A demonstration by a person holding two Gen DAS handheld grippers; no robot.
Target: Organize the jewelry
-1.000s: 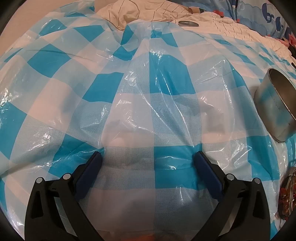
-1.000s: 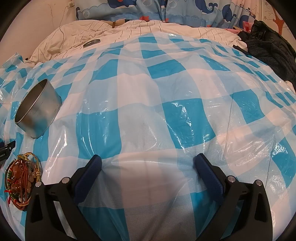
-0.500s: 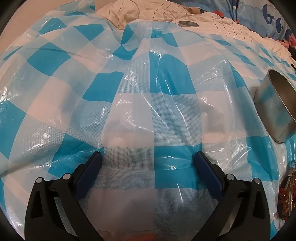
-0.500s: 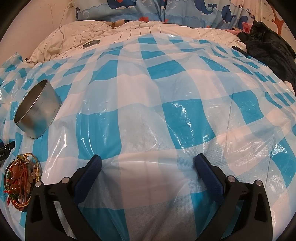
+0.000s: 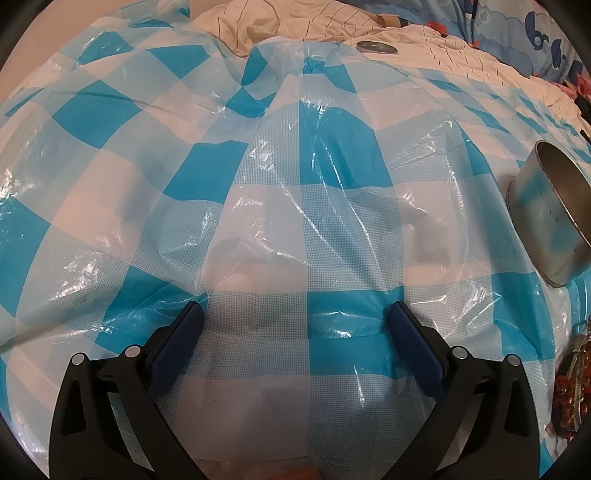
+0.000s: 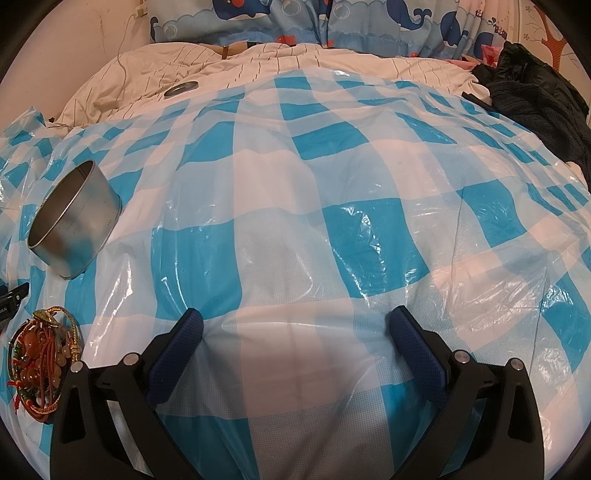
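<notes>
A pile of jewelry, orange beads, red cords and gold bangles, lies on the blue-and-white checked plastic sheet at the lower left of the right wrist view; its edge shows at the far right of the left wrist view. A round metal tin stands open beyond it, also at the right of the left wrist view. My left gripper is open and empty over the sheet, left of the tin. My right gripper is open and empty, right of the jewelry.
The tin's lid lies on the striped cream bedding at the back, also in the left wrist view. A dark garment is heaped at the back right. Whale-print pillows line the head of the bed.
</notes>
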